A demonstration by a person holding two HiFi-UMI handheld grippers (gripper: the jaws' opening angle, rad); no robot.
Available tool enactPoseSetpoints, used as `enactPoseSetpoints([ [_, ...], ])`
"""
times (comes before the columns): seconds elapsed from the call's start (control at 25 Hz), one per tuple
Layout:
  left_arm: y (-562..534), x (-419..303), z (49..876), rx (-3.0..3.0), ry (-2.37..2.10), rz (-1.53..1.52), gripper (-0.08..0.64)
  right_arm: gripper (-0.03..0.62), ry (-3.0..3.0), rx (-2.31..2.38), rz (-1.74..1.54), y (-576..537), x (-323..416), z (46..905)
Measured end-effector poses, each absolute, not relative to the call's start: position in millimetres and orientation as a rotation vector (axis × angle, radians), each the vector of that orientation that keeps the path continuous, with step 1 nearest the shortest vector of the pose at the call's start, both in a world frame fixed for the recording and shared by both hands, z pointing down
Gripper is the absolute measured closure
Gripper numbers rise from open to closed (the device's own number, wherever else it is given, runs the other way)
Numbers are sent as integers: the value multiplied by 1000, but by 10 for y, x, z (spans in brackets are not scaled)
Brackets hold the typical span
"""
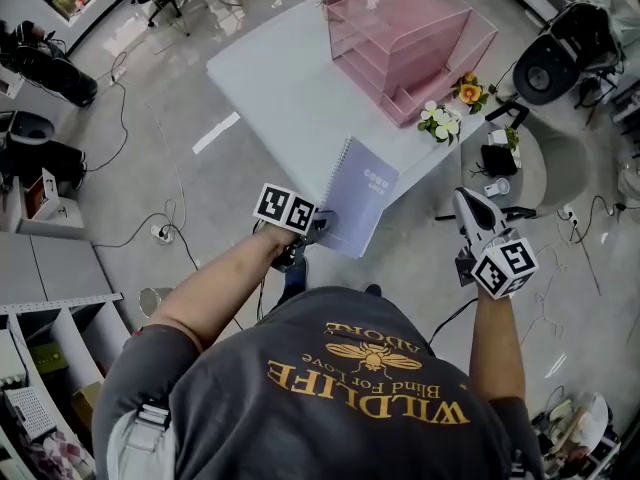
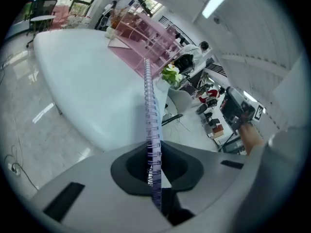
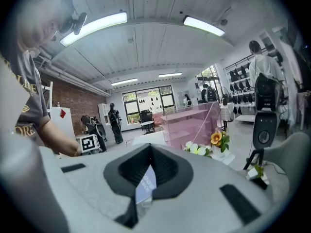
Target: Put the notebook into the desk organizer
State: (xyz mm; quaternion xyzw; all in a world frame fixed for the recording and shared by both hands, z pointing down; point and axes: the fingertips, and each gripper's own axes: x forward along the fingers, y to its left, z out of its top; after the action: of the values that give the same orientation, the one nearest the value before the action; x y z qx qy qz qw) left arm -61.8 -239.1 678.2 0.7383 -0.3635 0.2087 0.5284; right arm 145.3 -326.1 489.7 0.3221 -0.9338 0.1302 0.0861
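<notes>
A lilac spiral-bound notebook (image 1: 360, 203) lies on the near corner of the white table (image 1: 290, 98), partly over the edge. My left gripper (image 1: 316, 228) is shut on its near left corner, by the wire spine. In the left gripper view the spine (image 2: 149, 110) runs upright between the closed jaws of the left gripper (image 2: 153, 171). The pink see-through desk organizer (image 1: 410, 43) stands at the table's far end, also in the left gripper view (image 2: 146, 38). My right gripper (image 1: 468, 203) hangs off the table to the right, shut and holding nothing.
White and orange flowers (image 1: 445, 118) sit at the table's right edge beside the organizer. A black stand (image 1: 500, 158) and a dark chair (image 1: 555, 63) are on the floor to the right. Cables (image 1: 160, 230) trail over the floor on the left.
</notes>
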Motion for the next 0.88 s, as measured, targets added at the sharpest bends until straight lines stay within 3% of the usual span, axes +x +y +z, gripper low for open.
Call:
enactPoseSetpoints([
  [0.44, -2793, -317, 5603, 2035, -970, 607, 529, 592, -2873, 819, 178, -3618, 1858, 4281],
  [0.88, -3713, -577, 4204, 2319, -885, 628, 529, 592, -2859, 1022, 85, -4561, 1492, 3777],
])
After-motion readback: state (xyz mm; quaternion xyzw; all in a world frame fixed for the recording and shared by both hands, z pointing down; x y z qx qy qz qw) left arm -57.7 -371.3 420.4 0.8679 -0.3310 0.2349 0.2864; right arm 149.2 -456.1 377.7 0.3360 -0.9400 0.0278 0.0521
